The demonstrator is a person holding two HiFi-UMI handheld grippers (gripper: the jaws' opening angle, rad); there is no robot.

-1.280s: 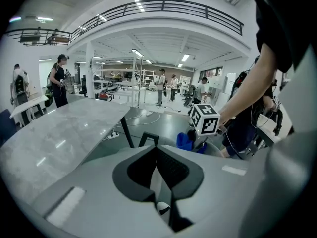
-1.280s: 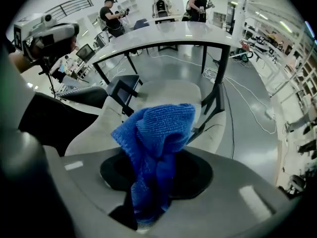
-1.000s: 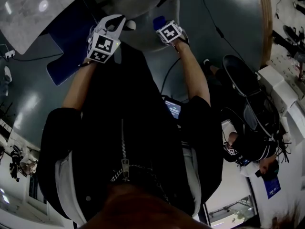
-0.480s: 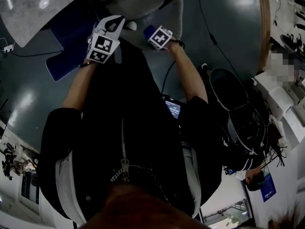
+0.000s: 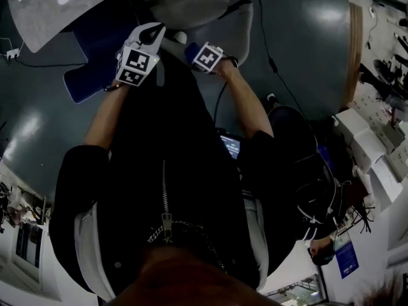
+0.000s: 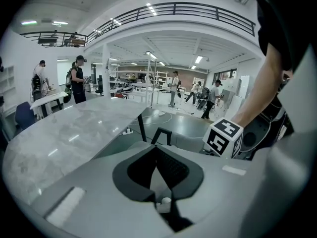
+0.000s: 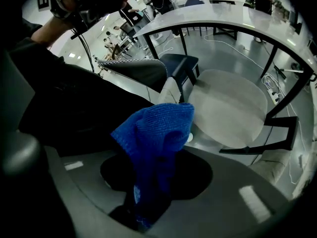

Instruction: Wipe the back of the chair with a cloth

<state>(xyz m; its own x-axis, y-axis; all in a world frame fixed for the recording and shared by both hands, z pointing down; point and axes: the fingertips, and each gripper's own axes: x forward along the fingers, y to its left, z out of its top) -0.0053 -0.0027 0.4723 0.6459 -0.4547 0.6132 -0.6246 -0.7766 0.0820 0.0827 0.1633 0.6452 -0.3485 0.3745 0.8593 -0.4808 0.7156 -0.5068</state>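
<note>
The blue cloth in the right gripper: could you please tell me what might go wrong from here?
1. The right gripper pinches only a bunched part of the blue cloth, and a loose flap stands out beyond the jaws. Dragging it over the chair could pull it free.
2. A cable runs across the floor beside the chair, so a sideways step might snag it.
</note>
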